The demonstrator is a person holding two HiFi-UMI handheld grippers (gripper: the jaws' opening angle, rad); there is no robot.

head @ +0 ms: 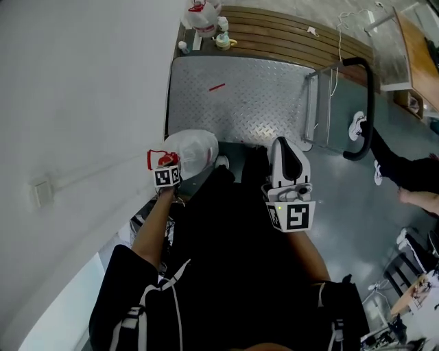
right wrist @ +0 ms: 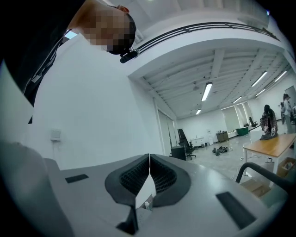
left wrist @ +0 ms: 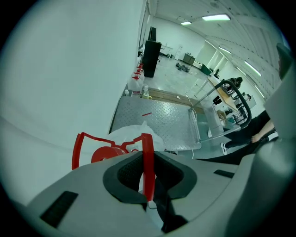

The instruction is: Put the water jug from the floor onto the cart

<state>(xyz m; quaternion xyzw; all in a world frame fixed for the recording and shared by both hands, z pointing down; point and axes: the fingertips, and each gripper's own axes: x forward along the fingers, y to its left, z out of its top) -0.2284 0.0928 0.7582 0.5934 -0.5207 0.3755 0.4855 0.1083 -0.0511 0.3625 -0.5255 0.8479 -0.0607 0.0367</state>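
Observation:
A translucent white water jug [head: 197, 149] with a red cap [left wrist: 104, 155] hangs in front of the person's legs, just short of the cart's near edge. My left gripper [head: 165, 163] points steeply down and is shut on the jug's thin red carrying handle [left wrist: 148, 162], which runs upright between the dark pads. The cart [head: 240, 96] is a flat deck of diamond-pattern metal with a black push handle [head: 365, 110] on its right side. My right gripper [head: 278, 144] is held level beside the jug, its jaws [right wrist: 149, 172] shut with nothing between them.
A white wall [head: 68, 103] with a socket [head: 42, 192] runs close along the left. Beyond the cart lie wooden slats [head: 288, 31] with more jugs [head: 202, 15] and small bottles. Another person's legs and white shoes [head: 358, 125] stand right of the cart handle.

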